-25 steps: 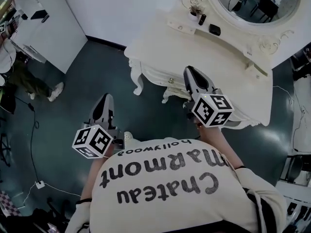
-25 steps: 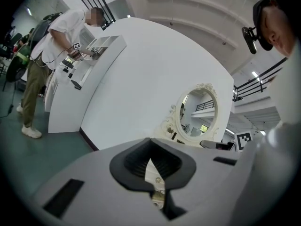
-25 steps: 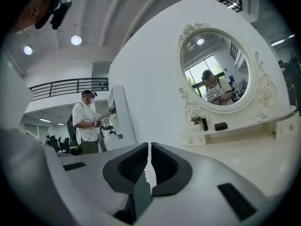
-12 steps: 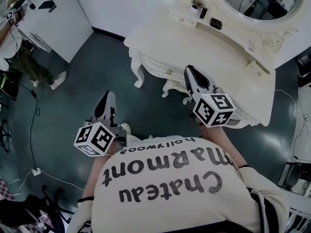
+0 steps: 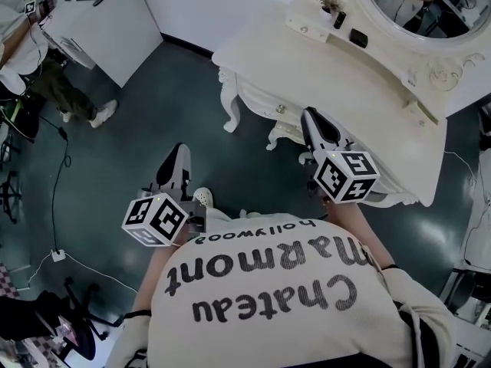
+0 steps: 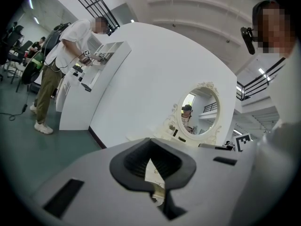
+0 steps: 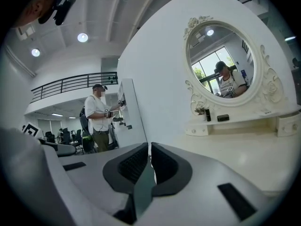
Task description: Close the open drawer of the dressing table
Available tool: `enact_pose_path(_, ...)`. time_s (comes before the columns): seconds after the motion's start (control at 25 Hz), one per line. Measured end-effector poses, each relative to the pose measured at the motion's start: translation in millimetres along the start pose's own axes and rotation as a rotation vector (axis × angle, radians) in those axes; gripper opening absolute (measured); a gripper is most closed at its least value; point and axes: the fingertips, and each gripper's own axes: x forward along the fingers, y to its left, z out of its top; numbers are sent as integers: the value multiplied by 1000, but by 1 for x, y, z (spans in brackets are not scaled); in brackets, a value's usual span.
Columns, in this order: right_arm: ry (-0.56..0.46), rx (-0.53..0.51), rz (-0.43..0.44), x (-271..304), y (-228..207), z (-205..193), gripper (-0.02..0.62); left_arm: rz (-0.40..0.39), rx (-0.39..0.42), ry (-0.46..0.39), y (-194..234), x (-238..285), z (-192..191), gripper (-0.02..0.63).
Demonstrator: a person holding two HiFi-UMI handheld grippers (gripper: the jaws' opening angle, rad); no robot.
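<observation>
**Both tongs pressed together at the front of the dressing table**

The right tongs (image 5: 310, 116) are pressed together with nothing between the pads; the right gripper view shows only a thin slit between them (image 7: 148, 147). They point roughly level over the front edge of the white worktop (image 5: 345, 83). The left tongs (image 5: 180, 149) are also closed and empty, their tips meeting in the left gripper view (image 6: 150, 142). They hang over the dark floor (image 5: 115, 175), well apart from the furniture and left of the right pair.

Each gripper carries a marker cube, left (image 5: 156, 219) and right (image 5: 344, 175), close to the wearer's printed shirt (image 5: 268, 290).

The drawer (image 5: 268, 103) sits in the carved apron under the worktop's front edge, its knob (image 5: 281, 109) just left of the right tongs. From above, how far it stands out cannot be told.

Behind, an oval mirror (image 5: 399, 6) rises over a low shelf with a dark bottle (image 5: 340, 19) and a black box (image 5: 358, 38). A person (image 5: 46, 75) stands at a white cabinet, far left.
</observation>
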Motion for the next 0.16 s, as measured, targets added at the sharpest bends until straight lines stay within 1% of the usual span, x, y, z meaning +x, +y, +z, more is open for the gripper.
enact_pose_path(0.16, 10, -20, 4, 7, 5, 2, 41, -3, 5, -10, 5, -1, 8, 8)
